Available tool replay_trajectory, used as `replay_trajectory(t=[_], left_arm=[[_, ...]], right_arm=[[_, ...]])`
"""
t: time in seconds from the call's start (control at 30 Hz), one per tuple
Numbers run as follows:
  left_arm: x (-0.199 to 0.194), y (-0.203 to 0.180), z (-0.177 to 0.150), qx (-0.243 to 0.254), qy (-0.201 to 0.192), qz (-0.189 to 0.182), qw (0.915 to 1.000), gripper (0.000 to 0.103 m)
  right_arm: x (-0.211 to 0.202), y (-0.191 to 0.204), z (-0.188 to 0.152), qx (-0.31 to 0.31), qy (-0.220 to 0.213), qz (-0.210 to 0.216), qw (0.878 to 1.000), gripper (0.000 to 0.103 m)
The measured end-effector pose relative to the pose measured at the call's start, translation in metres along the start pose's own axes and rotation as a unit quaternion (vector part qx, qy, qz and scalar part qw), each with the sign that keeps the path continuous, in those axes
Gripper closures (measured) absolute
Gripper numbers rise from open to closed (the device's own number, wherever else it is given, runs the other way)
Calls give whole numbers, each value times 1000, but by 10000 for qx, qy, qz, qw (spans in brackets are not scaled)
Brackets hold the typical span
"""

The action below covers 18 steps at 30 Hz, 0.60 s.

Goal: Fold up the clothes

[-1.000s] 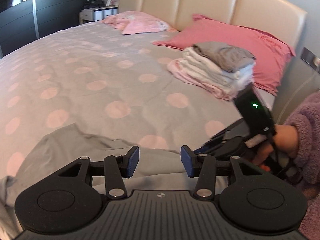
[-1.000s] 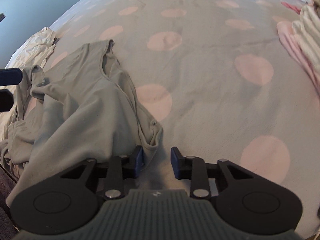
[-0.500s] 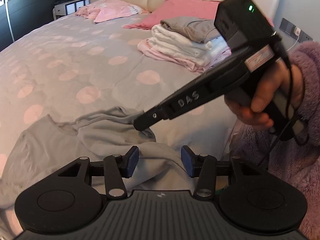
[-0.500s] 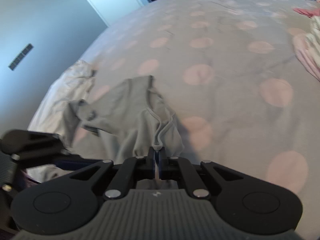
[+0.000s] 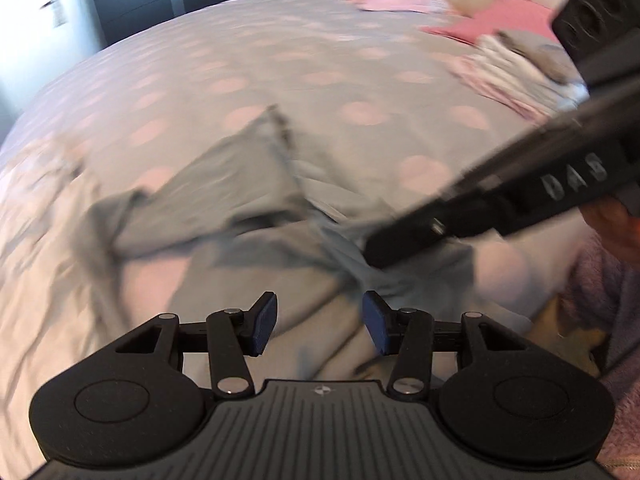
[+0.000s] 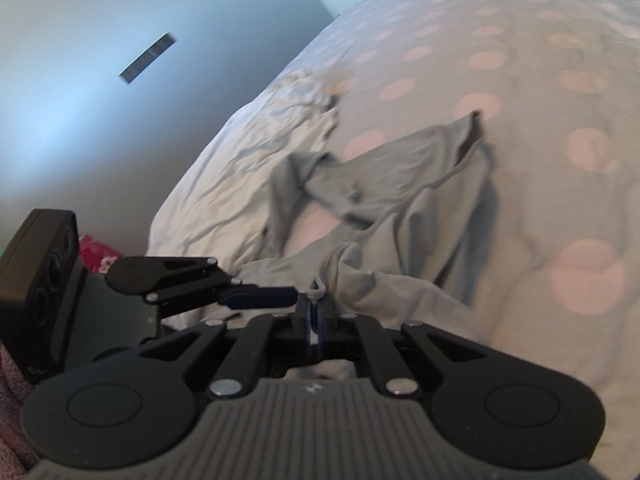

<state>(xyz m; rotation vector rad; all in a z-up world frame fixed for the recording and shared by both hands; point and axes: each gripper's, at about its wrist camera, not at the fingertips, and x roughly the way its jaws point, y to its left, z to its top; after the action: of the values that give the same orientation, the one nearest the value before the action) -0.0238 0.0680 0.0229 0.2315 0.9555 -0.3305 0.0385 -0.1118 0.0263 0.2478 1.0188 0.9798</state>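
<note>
Your left hand-held gripper hangs with its blue pads apart and empty, just above the near folds of the grey shirt. That shirt lies crumpled on the dotted bed, near its edge. It looks light, limp and stretchy, so expect it to sag and bunch wherever it is not held. Your right hand-held gripper is pinched together on a bunched bit of its near edge. Take the next hold on a hem or seam, well apart from that pinch.
</note>
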Motion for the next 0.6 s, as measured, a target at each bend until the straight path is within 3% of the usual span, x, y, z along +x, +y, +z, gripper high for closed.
replay_trajectory(t=[0.07,0.17,0.33,0.47,0.6], left_arm=[[-5,13,-6,-358,-3,197,9992,58],[-12,26,-10,-691,-40,336,9970,58],[-23,29,-15,-749,-220,274,9966,58],[-23,22,-14,-711,-261,109,9971,58],[-21,13,-12,-651,-296,-74,9974,58]], right_arm=[[12,9,0,-110,139,82,9998,99],[28,18,-1,-445,302,-156,9984,96],[37,23,-5,-851,451,-536,9939,89],[26,23,-6,-982,343,-643,9925,60],[1,25,-6,-1309,93,-902,9872,58]])
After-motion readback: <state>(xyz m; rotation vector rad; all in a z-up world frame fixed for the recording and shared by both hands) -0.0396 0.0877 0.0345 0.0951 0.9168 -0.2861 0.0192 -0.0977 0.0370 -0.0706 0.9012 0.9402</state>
